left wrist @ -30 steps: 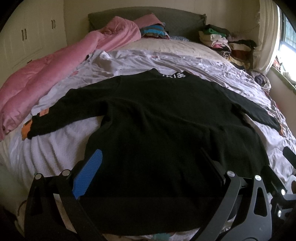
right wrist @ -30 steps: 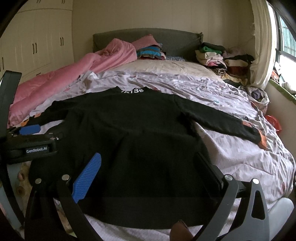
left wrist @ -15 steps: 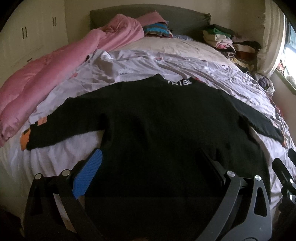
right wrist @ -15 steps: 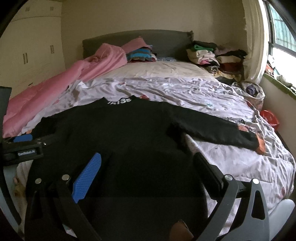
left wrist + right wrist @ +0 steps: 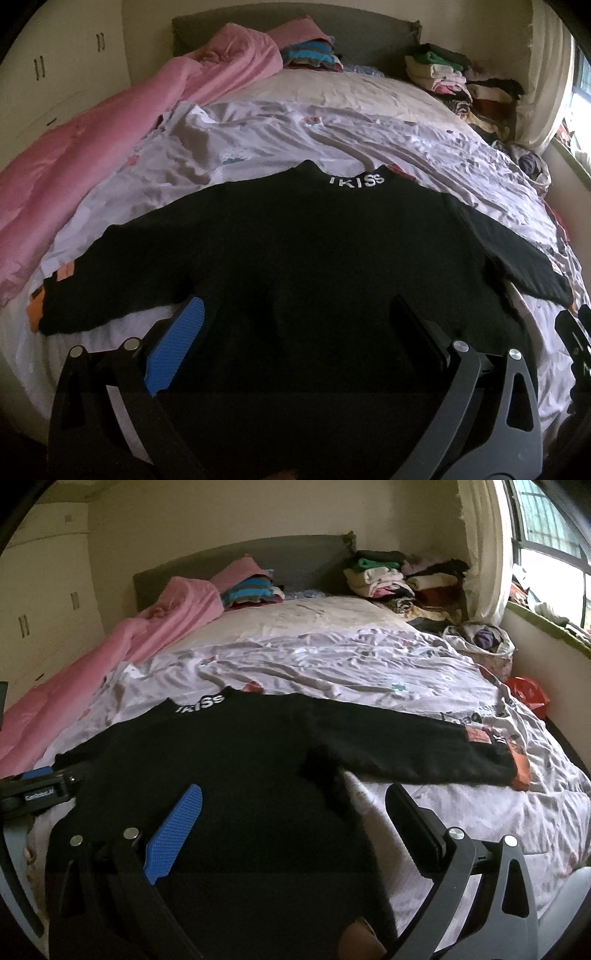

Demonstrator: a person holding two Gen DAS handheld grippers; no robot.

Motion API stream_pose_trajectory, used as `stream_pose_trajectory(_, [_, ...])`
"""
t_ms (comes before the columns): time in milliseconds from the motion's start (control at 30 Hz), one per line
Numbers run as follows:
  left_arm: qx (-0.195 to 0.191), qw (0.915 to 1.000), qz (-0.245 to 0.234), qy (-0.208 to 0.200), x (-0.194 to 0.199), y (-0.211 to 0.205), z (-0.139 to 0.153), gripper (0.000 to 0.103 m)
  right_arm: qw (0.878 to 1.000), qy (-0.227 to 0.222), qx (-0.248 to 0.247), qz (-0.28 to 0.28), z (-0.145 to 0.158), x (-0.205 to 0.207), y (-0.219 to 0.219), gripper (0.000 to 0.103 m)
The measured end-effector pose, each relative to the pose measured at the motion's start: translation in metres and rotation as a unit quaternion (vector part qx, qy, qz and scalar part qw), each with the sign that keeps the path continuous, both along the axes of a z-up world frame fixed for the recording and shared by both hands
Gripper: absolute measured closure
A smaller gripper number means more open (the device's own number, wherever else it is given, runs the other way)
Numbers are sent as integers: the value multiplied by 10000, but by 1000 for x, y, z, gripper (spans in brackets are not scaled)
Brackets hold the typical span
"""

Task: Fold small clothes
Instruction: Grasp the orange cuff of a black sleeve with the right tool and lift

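A black long-sleeved sweater (image 5: 303,266) with white lettering on the collar lies flat on the bed, sleeves spread out. It also shows in the right wrist view (image 5: 229,775), its right sleeve ending in an orange cuff (image 5: 517,768). My left gripper (image 5: 295,314) is open and empty above the sweater's lower body. My right gripper (image 5: 295,805) is open and empty above the sweater's lower right edge. The left gripper's body (image 5: 33,794) shows at the left edge of the right wrist view.
A wrinkled pale floral sheet (image 5: 369,147) covers the bed. A pink quilt (image 5: 92,155) lies along the left side. Piles of folded clothes (image 5: 391,579) sit at the headboard. A red bag (image 5: 528,694) lies by the right wall under the window.
Both grippers have moved forward over the sweater and the right one has turned rightward, showing more of the right sleeve. Both stay open. The sweater has not moved.
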State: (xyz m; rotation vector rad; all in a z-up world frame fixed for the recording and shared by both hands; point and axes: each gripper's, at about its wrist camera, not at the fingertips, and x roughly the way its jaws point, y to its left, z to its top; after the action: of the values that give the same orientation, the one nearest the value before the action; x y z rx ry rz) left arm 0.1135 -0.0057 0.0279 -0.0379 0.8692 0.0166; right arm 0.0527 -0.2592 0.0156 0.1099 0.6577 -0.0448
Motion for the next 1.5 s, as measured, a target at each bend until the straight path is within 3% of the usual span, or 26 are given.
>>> stream_pose_trajectory(300, [-12,9998,59,166,38,-3,-7,9,9984,70,82,-556,-3,31,-37,4])
stream_pose_trajectory(633, [1,9995,227,199,75,-4,-9,9,9887,199,301,-1455,-11,66,-95,4])
stream_pose_trajectory(933, [17,9996,281,102,105,-12,-14,9,9674,483,685,-2391,-35,67,-160,4])
stream_pose_trajectory(1167, [-23,9995,208,223,120,-19,-35,9,9427,727,1180,-3035,-63,50,-209,4])
stream_pose_trajectory(1400, [-9,9988,52,482,124,-24,-66,9,9177,975,1910,-3343,-96,51,-250,4])
stream_pose_trajectory(1500, [-18,9983,7,576,123,-24,-76,9,9154,881,1968,-3399,-99,56,-260,5])
